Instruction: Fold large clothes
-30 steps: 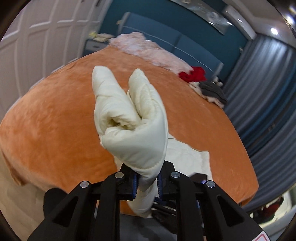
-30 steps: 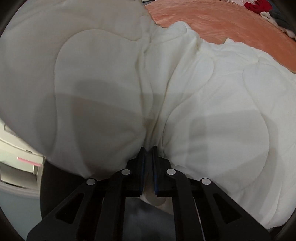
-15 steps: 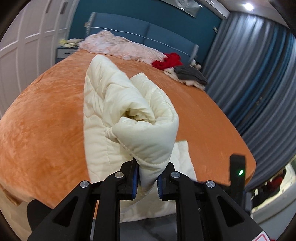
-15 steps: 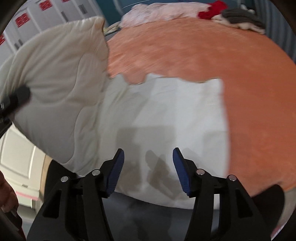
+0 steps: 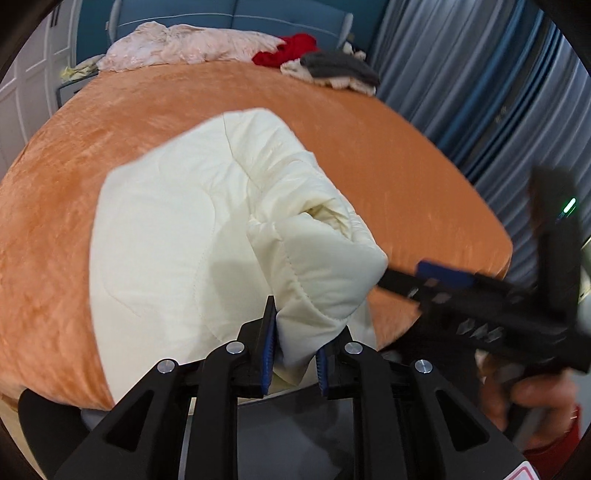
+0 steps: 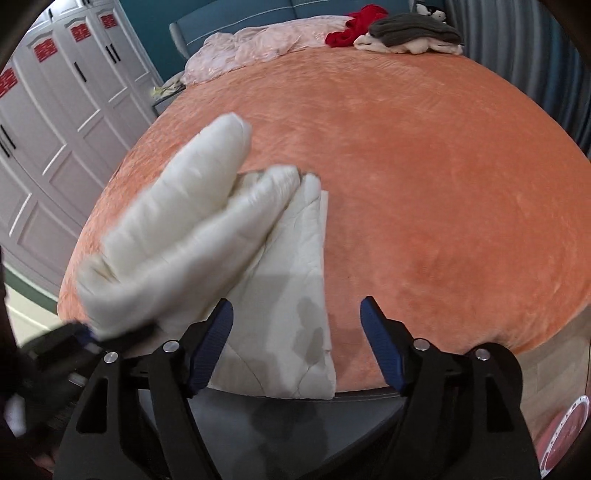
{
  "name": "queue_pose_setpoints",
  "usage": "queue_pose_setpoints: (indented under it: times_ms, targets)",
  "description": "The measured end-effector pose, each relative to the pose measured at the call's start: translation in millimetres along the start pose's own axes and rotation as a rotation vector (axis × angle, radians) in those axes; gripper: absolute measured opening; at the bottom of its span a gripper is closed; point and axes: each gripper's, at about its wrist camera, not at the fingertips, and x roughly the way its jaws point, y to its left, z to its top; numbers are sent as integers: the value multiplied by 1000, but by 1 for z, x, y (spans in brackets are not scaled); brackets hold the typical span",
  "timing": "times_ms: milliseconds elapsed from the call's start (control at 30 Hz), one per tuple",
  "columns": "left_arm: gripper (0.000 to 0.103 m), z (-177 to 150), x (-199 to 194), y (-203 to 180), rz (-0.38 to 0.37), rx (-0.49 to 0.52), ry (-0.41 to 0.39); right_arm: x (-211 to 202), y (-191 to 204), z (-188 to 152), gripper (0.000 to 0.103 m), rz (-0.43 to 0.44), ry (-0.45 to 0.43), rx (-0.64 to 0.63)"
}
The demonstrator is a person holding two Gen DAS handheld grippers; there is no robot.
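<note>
A cream quilted garment [image 5: 166,240] lies folded near the front edge of the orange bed [image 5: 369,147]. My left gripper [image 5: 308,325] pinches a thick rolled fold of it, lifted over the flat part; its jaws are starting to open with the fabric still pressed between the pads. In the right wrist view that raised fold [image 6: 177,221] hangs at the left above the flat layers [image 6: 291,280], and the left gripper [image 6: 85,332] is a blur beneath it. My right gripper [image 6: 295,306] hovers above the garment's right edge, jaws opening wide with nothing between them. It also shows blurred as the right gripper [image 5: 424,280].
At the bed's far end lie a pink blanket [image 6: 266,44], a red garment [image 6: 354,26] and a grey and white clothes pile [image 6: 410,33]. Grey curtains [image 5: 480,92] hang on the right, white wardrobe doors [image 6: 55,110] stand on the left. A hand [image 5: 535,398] grips the right tool.
The right gripper let go of the cream garment, opened wide and pulled up and back. The left gripper carried its fold across and down over the flat part on the bed.
</note>
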Motion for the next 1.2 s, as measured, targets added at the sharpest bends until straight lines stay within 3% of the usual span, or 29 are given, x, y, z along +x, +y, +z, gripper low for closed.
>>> queue_pose_setpoints:
  times_ms: [267,467,567,700,733,800,900,1000,1200]
  targets:
    - [30,-8,-4,-10,31,17,-4,-26,7,25,73,80,-49,5]
    - [58,-6,-41,-2,-36,-43,-51,-13,26,54,73,250,-6,48]
    - [60,-8,-64,11,-62,-98,-75,2,38,63,73,298,43,55]
    - [60,-5,-86,48,-33,-225,-108,23,54,64,72,311,95,39]
    - [60,-4,-89,56,-24,-253,-115,27,57,63,69,317,108,32]
    - [60,3,-92,76,11,-318,-125,32,62,61,48,323,121,9]
    - [60,13,-92,95,41,-376,-128,23,63,55,26,320,89,-28]
    - [60,22,-90,100,80,-375,-129,5,53,49,21,295,40,-35]
    - [60,30,-64,88,151,-314,-72,-3,35,18,19,97,20,-111]
